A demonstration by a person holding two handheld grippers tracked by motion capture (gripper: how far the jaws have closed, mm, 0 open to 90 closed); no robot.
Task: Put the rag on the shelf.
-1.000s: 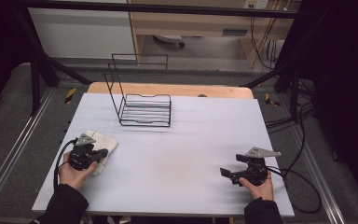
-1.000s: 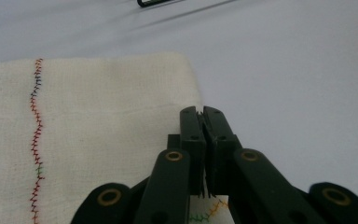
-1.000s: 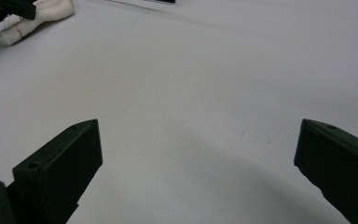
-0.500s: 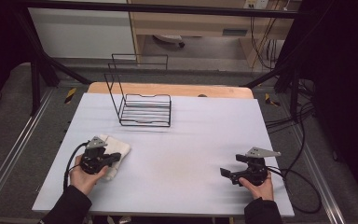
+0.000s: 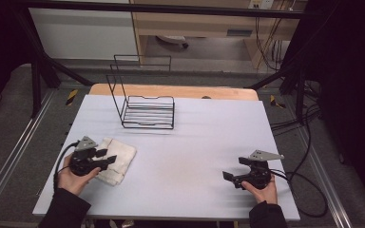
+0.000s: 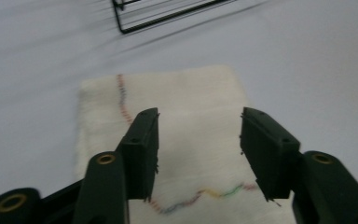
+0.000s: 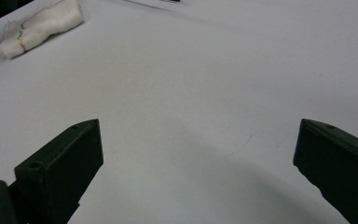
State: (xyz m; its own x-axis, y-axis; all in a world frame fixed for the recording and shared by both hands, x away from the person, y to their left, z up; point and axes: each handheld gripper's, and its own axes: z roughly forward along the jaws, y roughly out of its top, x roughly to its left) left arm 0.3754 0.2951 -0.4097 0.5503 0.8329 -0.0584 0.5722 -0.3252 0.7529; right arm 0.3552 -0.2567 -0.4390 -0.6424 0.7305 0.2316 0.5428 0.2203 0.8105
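White cotton, folded into a small pad – the cloth (image 5: 116,160) lies flat on the pale table (image 5: 185,156) at about eight o'clock from its middle, with the black wire rack (image 5: 145,107) well apart toward twelve.

The left gripper (image 5: 105,159) hangs just over the cloth's near edge; its jaws have just been opening and now stand parted, the fabric showing between them but not pressed by either pad. The right gripper (image 5: 228,176) rests in the person's hand at about four o'clock, jaws spread wide over bare table, nothing between them.

By its look the cloth is light, soft and limp – it should sag and unfold if lifted by one layer, and it won't slip or break. A pinch through all the layers at a folded edge or corner looks the safest hold.

From the left gripper view comes the detail that the high view loses: a stitched line of coloured thread (image 6: 200,195) running across the weave, and the gap on either side of the jaws. Only the high view sets cloth, rack and both hands in relation. Off at eleven o'clock in the right gripper view, the cloth (image 7: 39,25) sits low and lumpy, its thickness plain.
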